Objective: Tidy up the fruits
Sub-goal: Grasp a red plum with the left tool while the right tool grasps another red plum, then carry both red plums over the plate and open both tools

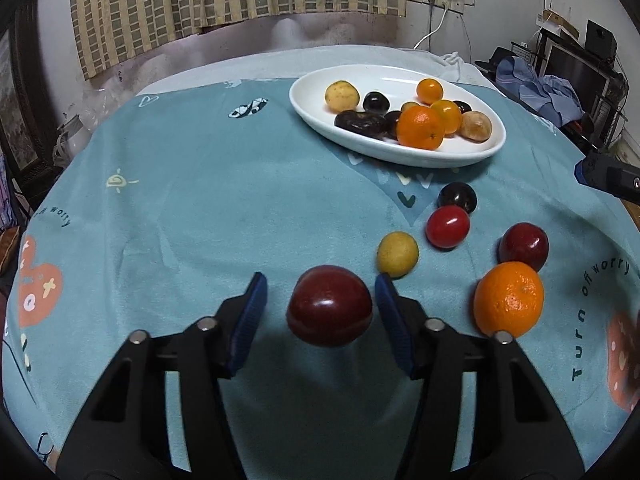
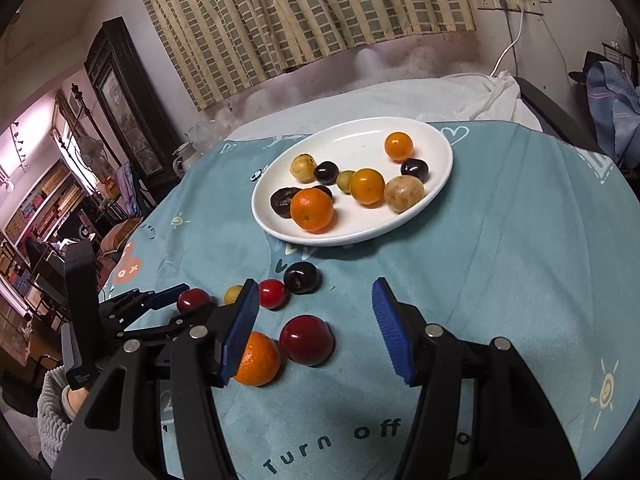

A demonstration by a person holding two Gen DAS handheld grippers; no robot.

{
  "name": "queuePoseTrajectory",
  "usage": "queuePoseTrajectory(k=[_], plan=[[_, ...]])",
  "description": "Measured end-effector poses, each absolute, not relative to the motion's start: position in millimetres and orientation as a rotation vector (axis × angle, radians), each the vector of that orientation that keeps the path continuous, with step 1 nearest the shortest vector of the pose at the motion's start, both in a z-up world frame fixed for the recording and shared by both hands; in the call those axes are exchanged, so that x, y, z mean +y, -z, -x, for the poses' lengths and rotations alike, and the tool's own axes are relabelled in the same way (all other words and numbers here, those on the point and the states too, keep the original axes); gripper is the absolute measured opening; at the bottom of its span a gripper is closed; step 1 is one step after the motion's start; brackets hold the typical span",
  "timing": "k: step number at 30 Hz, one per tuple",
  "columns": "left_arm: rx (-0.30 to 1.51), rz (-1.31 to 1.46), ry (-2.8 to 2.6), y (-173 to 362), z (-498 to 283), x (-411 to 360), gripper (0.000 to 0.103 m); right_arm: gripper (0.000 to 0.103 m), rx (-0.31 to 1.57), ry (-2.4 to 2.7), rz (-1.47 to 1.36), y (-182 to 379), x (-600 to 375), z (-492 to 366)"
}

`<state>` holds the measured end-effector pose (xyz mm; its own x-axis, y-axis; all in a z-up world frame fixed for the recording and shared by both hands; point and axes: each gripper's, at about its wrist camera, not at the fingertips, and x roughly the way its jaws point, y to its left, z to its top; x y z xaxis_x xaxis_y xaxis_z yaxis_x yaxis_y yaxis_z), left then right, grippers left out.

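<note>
On the bench (image 1: 200, 208), under a blue cloth with little drawings, sits a white plate (image 1: 400, 152) full of fruit: oranges, dark plums and pale yellow ones. In front of the plate more fruit lies loose on the cloth.

The left tongs (image 1: 320, 300) are spread around a dark red plum (image 1: 329, 311). The plum sits between the two blue pads (image 1: 248, 320) but there is a gap on each side, so nothing is pinched. The plum rests on the cloth.

Just to the right of it is a small yellow fruit (image 1: 398, 254). Past that are a red tomato (image 1: 447, 227) and a black plum (image 1: 457, 197), which touch each other. Farther right, a second red plum (image 1: 523, 246) sits right beside a big orange (image 1: 509, 299).

The right tongs (image 2: 314, 320) are spread wide too and hold nothing. They hang over the cloth near that second red plum (image 2: 306, 340) and the big orange (image 2: 256, 358), which is partly hidden behind one blue pad.
</note>
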<state>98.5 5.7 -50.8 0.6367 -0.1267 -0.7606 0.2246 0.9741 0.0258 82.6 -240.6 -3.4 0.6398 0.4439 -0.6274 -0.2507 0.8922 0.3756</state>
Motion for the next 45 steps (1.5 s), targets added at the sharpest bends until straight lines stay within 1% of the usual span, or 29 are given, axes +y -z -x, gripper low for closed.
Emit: queuePoseTrajectory(k=[2, 10, 14, 25, 28, 32, 34, 39, 42, 45], plan=[[0.874, -0.121, 0.216, 54.7, -100.4, 4.1, 0.043, 0.06, 0.801, -0.415, -0.267, 5.4, -238.7, -82.7], [0.865, -0.123, 0.218, 55.0, -99.5, 3.4, 0.042, 0.058, 0.901, -0.498, -0.266, 22.5, -223.9, -84.5], [0.865, -0.121, 0.219, 54.9, -99.8, 3.2, 0.042, 0.046, 0.971, -0.53, -0.341, 37.2, -224.1, -91.5], [0.864, -0.116, 0.223, 54.2, -100.5, 4.6, 0.042, 0.045, 1.029, -0.479, -0.358, 58.5, -221.4, -103.4], [0.86, -0.124, 0.219, 54.0, -100.0, 3.6, 0.042, 0.04, 1.023, -0.482, -0.373, 58.1, -224.2, -103.1], [0.833, -0.123, 0.21, 49.3, -96.9, 3.2, 0.042, 0.039, 0.988, -0.462, -0.322, 53.3, -220.5, -97.3], [0.801, -0.127, 0.2, 43.4, -92.8, 2.5, 0.042, 0.039, 0.937, -0.438, -0.275, 44.5, -217.7, -92.1], [0.706, -0.11, 0.185, 18.4, -87.2, 2.8, 0.042, 0.039, 0.717, -0.321, -0.141, 7.2, -220.9, -71.5], [0.684, -0.101, 0.194, 1.1, -97.7, -3.9, 0.042, 0.039, 0.655, -0.296, -0.162, -7.8, -233.1, -68.3], [0.691, -0.078, 0.226, -12.7, -117.4, -14.0, 0.042, 0.039, 0.64, -0.282, -0.174, -22.3, -244.4, -79.4]])
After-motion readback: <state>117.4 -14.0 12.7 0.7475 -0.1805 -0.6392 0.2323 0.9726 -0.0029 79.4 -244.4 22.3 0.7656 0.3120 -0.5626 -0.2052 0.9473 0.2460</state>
